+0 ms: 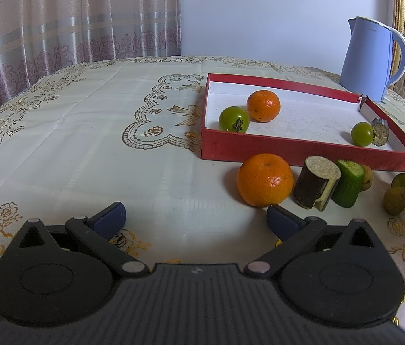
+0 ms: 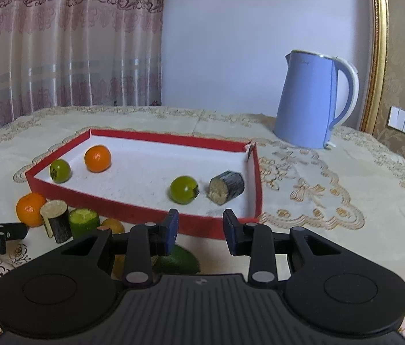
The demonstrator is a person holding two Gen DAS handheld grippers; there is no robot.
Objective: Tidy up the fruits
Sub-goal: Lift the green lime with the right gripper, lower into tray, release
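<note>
The left gripper [image 1: 196, 218] is held wide open and empty above the cloth-covered worktop [image 1: 87, 132], just before a loose round orange tangerine [image 1: 264, 179] lying against the near wall of the shallow red cardboard tray [image 1: 288, 147]. The right gripper [image 2: 200, 231] is seen parted, nothing clasped, at the tray's near right corner. Inside, a second orange tangerine [image 2: 97, 158] is found by the far left corner.
</note>
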